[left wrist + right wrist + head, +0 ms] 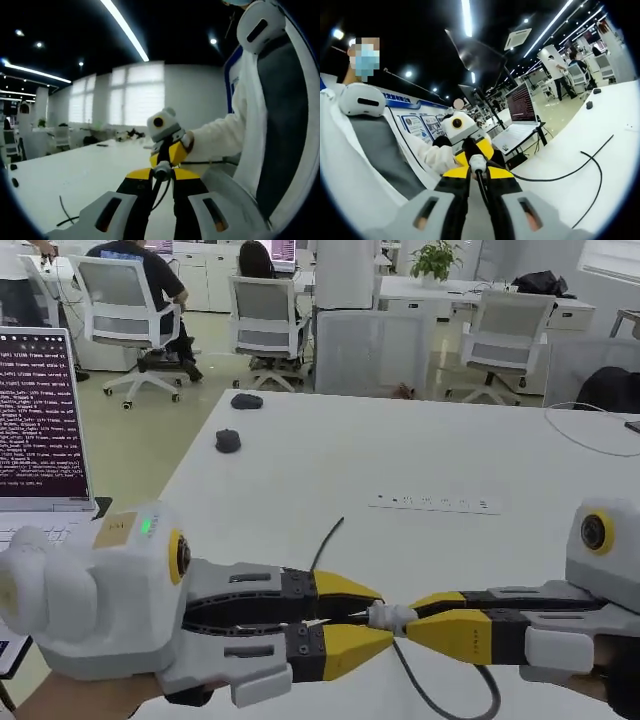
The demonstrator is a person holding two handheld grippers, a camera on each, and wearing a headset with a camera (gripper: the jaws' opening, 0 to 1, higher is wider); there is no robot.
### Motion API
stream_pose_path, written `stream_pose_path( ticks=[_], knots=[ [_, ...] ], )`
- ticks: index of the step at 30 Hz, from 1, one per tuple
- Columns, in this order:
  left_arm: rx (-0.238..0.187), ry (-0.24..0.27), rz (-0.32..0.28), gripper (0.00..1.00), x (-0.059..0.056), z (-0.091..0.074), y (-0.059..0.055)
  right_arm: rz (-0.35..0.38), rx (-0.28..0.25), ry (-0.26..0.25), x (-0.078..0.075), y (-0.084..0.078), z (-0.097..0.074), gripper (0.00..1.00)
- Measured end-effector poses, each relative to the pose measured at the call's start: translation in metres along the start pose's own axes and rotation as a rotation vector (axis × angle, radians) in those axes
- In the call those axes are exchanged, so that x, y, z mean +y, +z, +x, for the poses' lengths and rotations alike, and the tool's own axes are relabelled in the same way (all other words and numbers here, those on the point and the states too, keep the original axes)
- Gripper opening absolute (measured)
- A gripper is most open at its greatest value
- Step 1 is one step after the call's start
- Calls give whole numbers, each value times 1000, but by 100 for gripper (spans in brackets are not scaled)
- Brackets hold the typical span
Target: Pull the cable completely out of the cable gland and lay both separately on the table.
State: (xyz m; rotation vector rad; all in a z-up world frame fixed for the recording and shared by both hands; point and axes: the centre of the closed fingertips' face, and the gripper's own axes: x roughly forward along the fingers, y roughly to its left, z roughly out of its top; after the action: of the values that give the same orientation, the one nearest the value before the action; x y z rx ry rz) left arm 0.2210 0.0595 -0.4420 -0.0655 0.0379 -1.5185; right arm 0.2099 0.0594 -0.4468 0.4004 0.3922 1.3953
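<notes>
A small grey-white cable gland point(390, 617) hangs just above the white table point(480, 450), between two yellow-tipped grippers that face each other tip to tip. My left gripper point(372, 616) comes from the left and is shut on the gland's wider end point(162, 170). My right gripper point(412, 621) comes from the right, shut on the black cable where it leaves the gland point(477, 161). One part of the cable point(325, 545) trails away over the table. Another part loops down toward the near edge, and it sweeps across the tabletop point(570, 172) in the right gripper view.
An open laptop point(40, 420) stands at the left, past the table's edge. A white power strip point(435, 503) lies mid-table. Two small dark objects point(228, 441) sit near the far left corner. Office chairs point(265, 315) and seated people are beyond the table.
</notes>
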Motion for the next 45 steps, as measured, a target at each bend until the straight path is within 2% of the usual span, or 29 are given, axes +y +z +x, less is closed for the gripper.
stream_pose_path(
  ticks=[1,3,4,7,8,9,11,18,21,24,26,29,31,33,35,37,40,43,45],
  knots=[
    [-5,-1,-28,15,0,0,0,-11,-1,0,0,0,0,11],
    [-8,2,-45,15,2,-1,-1,-40,2,-7,0,1,1,11],
    [-9,1,-60,15,2,-2,-1,-99,15,-15,0,0,1,11],
    [-1,-5,-224,15,0,0,-5,-216,48,-26,1,-2,3,11],
    [-7,-6,-269,15,1,-1,-5,-290,50,-25,2,-1,3,11],
    [-18,-18,-311,15,2,-2,-4,-318,48,-25,3,-1,4,11],
    [-26,-14,-292,15,5,-4,-4,-337,44,-32,3,1,5,11],
    [-19,-25,-326,15,5,-5,-4,-450,57,-36,3,-1,7,11],
    [-17,-25,-321,15,4,-6,-6,-472,64,-37,2,-2,7,11],
    [-22,-27,-272,15,2,-6,-5,-451,63,-31,2,-1,5,12],
    [-9,-18,-229,15,3,-5,-6,-445,67,-38,-1,0,2,13],
    [-1,-20,-225,15,2,-6,-7,-451,66,-39,-1,1,-3,17],
    [-7,-25,-211,15,0,-7,-6,-448,90,-51,-4,-3,-5,13],
    [-8,-25,-209,16,0,-7,-6,-442,95,-68,-8,-6,-6,13],
    [-7,-27,-210,16,-1,-6,-7,-405,95,-56,-6,-9,-5,13],
    [-10,-21,-197,16,-1,-5,-7,-422,101,-34,-2,-12,-4,5],
    [-8,-16,-183,16,1,-5,-6,-440,98,-48,-3,-12,-3,3],
    [11,-23,-198,16,1,-4,-8,-351,100,-30,-1,-14,-4,3],
    [14,-18,-185,17,1,-4,-10,-413,97,-43,-2,-12,-4,3]
  ],
)
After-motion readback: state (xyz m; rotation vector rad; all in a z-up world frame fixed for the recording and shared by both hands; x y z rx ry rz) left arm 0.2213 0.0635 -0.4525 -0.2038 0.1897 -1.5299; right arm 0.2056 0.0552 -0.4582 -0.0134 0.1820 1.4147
